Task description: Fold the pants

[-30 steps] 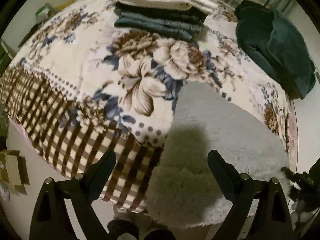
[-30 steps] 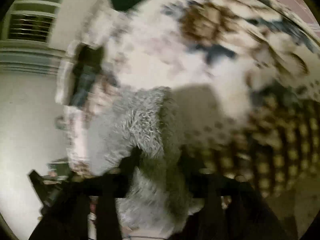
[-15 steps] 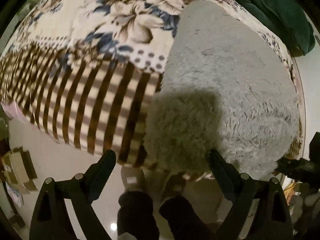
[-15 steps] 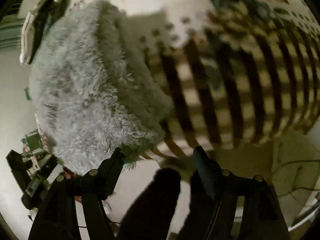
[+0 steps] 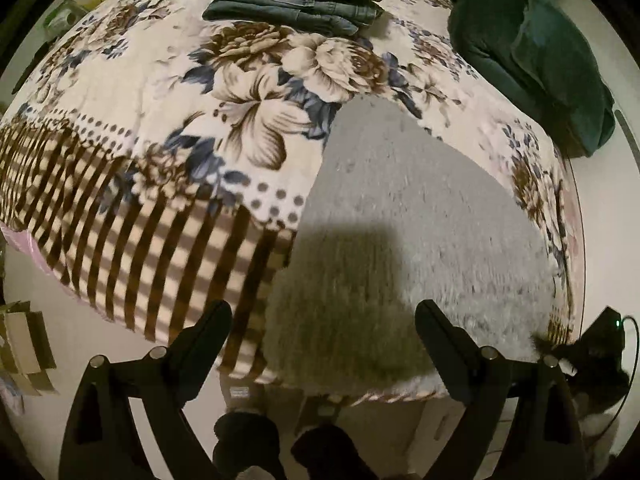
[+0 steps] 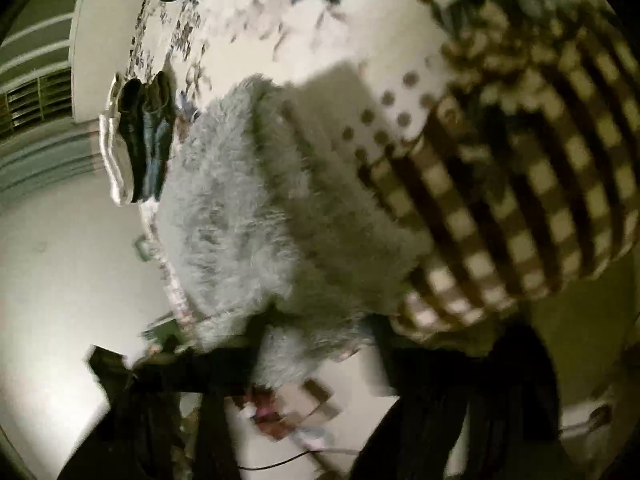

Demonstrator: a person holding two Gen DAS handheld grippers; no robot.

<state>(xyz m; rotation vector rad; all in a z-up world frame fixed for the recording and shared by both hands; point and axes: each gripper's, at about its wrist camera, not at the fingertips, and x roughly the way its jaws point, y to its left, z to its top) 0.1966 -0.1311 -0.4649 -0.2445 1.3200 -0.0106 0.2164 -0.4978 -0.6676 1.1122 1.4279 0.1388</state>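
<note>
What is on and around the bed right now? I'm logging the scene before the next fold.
fluffy pants: one, grey, near edge of the bed, partly overhanging
floral blanket: one, cream, brown and blue, covering the bed
folded clothes stack: one, dark denim under white, far side
green garment: one, dark green, far right
cardboard pieces: several, tan, floor at left
left gripper: black, open, over the near edge
right gripper: black, blurred, at the pants' hem

No legible text anywhere.
</note>
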